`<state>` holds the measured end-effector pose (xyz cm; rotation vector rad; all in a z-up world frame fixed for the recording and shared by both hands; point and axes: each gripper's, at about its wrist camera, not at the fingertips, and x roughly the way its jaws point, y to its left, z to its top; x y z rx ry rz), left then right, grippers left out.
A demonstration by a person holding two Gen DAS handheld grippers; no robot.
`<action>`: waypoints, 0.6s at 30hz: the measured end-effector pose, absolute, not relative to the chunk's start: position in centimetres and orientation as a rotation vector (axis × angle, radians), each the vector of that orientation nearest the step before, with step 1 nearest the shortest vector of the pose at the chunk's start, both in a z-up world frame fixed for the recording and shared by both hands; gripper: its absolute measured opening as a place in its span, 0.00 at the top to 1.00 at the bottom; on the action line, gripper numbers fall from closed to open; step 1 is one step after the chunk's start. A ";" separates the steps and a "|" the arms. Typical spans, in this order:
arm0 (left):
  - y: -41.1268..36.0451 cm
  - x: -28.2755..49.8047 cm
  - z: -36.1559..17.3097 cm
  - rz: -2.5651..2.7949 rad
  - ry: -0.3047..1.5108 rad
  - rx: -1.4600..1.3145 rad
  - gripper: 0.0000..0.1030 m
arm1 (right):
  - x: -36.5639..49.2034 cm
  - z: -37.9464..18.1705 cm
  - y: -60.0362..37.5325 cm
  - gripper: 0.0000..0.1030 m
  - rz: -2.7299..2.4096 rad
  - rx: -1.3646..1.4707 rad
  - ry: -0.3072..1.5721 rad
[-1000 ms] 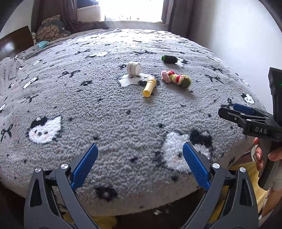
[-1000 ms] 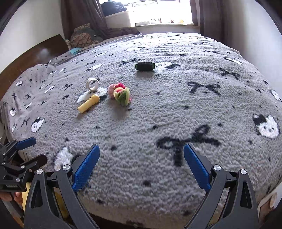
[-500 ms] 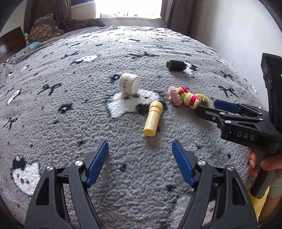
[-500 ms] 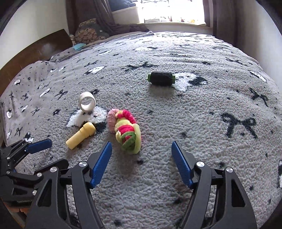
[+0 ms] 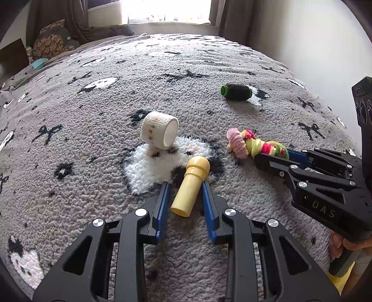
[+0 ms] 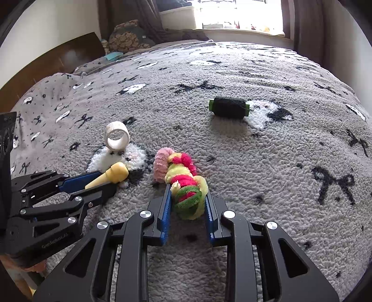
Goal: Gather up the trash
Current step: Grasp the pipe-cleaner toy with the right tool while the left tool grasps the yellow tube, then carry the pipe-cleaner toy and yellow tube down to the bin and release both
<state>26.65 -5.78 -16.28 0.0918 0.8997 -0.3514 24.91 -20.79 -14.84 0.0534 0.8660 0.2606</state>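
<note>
On the grey fleece blanket (image 5: 69,162) with black bows, the left gripper (image 5: 184,185) has its 2 blue pads against the pale yellow plastic tube (image 5: 189,188); the right gripper (image 6: 188,188) squeezes the pink-yellow-green fuzzy chenille twist (image 6: 183,183). Beyond stands a cream tape roll (image 5: 159,133), farther off a black thread spool (image 6: 229,107)

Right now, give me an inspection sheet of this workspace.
Surface: grey fleece blanket with black bows and white cat faces, covering a bed.
Job's things: yellow tube, colourful scrunchie chain, tape roll, black thread spool.
Clutter: nothing seen.
Grippers: left gripper closing around the yellow tube; right gripper closing around the scrunchie chain's near end.
Cables: nothing seen.
Surroundings: window, curtains, cushion, wooden headboard.
</note>
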 end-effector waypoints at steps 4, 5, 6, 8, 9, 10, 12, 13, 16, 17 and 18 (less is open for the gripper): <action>-6.1 26.3 -16.3 -0.338 0.894 0.101 0.79 | 24.4 -14.6 -20.7 0.77 0.255 0.039 0.865; -6.2 26.1 -16.3 -0.337 0.892 0.104 0.82 | 24.1 -14.4 -20.7 0.77 0.253 0.038 0.863; -6.2 25.8 -16.3 -0.339 0.892 0.107 0.84 | 23.8 -14.3 -20.7 0.77 0.250 0.037 0.862; -6.2 25.2 -16.2 -0.347 0.897 0.108 0.86 | 23.1 -14.0 -20.9 0.77 0.244 0.035 0.858; -6.1 24.9 -16.1 -0.354 0.901 0.107 0.86 | 22.7 -13.9 -21.1 0.77 0.239 0.034 0.856; -6.1 24.5 -16.1 -0.357 0.903 0.108 0.86 | 22.3 -13.7 -21.3 0.77 0.234 0.034 0.853; -5.9 23.5 -15.9 -0.360 0.903 0.110 0.86 | 21.2 -13.4 -21.7 0.77 0.223 0.034 0.849; -5.8 22.9 -15.8 -0.365 0.901 0.110 0.86 | 20.6 -13.3 -22.0 0.77 0.218 0.034 0.846; -5.4 21.0 -15.1 -0.373 0.885 0.105 0.86 | 18.9 -12.7 -22.6 0.77 0.206 0.035 0.834; -5.3 20.2 -14.8 -0.372 0.876 0.104 0.86 | 18.2 -12.5 -22.8 0.77 0.203 0.036 0.828; -5.2 19.6 -14.5 -0.371 0.868 0.103 0.86 | 17.5 -12.2 -23.1 0.77 0.201 0.038 0.821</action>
